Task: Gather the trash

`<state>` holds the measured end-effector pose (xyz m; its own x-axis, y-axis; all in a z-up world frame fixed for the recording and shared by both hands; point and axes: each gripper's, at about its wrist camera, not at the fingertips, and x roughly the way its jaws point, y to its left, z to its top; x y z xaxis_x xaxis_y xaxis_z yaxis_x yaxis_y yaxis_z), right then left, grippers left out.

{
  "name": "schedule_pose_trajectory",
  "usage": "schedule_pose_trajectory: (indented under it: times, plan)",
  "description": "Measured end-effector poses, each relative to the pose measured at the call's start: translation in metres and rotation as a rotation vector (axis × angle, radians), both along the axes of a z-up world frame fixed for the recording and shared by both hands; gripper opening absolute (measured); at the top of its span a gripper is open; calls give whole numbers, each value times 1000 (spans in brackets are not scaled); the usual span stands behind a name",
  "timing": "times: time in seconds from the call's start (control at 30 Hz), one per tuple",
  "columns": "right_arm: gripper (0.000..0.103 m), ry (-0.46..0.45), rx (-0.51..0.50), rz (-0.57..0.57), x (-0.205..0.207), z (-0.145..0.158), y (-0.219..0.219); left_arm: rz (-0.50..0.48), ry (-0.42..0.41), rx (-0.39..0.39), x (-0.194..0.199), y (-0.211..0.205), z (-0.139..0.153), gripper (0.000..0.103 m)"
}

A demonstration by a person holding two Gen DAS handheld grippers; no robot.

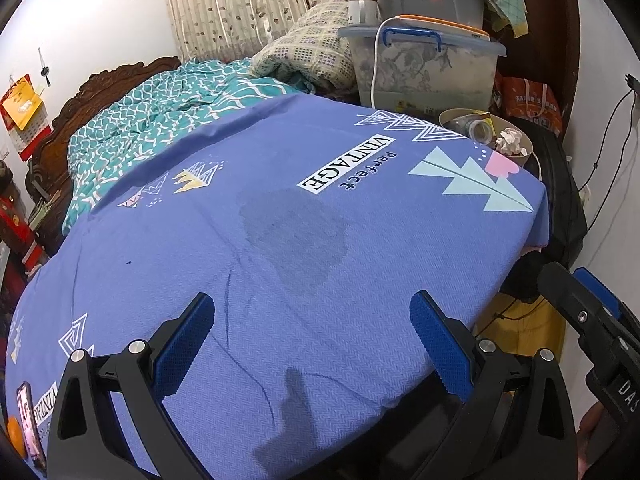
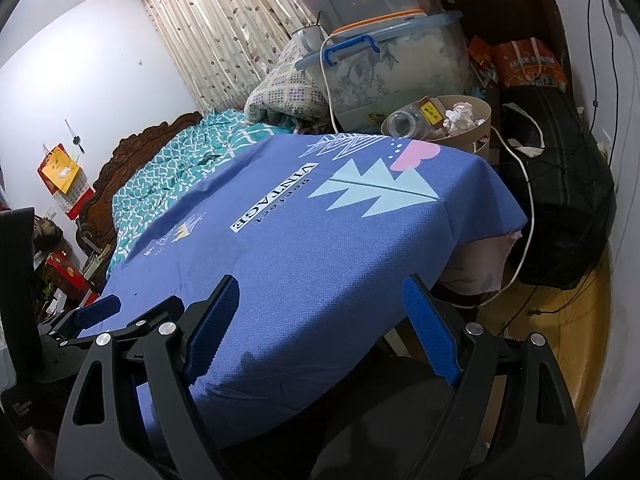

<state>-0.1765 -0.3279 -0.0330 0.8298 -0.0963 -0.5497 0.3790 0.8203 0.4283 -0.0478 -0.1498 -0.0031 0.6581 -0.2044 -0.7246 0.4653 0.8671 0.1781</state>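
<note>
A round beige trash bin stands at the far right corner of the blue cloth-covered table. It holds a clear plastic bottle, crumpled white paper and a small brown box. My left gripper is open and empty over the table's near edge. My right gripper is open and empty at the near right edge; it also shows in the left wrist view. The left gripper appears in the right wrist view.
A clear storage box with a blue lid and a white cable stand behind the bin. A black bag sits on the floor at right. A bed with teal bedding lies left. A phone and an orange lie near left.
</note>
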Motion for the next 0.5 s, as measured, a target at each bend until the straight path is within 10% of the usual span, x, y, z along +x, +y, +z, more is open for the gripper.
schedule_pose_trajectory:
  times: [0.5]
  plan:
    - [84, -8, -9, 0, -2, 5, 0, -21, -15, -7, -4, -3, 1, 94]
